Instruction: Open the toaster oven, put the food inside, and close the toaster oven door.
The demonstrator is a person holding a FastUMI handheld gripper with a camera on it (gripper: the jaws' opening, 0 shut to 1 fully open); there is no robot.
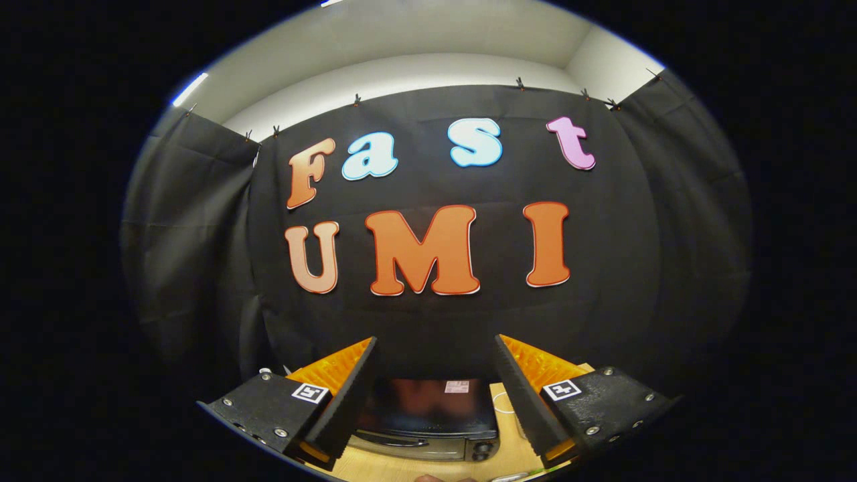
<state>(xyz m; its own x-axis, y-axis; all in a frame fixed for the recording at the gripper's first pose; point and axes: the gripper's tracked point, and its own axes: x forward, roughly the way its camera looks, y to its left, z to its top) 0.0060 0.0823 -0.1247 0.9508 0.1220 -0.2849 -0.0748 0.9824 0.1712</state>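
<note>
A dark toaster oven (428,418) stands on a light wooden table (512,452), below and between my two fingers. I look down on its glossy top; its front shows a door handle and knobs at the right end, and the door looks shut. My gripper (435,348) is held high above it, open, with nothing between the fingers (348,395). It points at the booth's black cloth wall rather than at the oven. The food cannot be made out.
A white cable (503,403) lies on the table just right of the oven. A small white object (266,370) sits near the left finger. Black cloth walls close the booth at the back and both sides.
</note>
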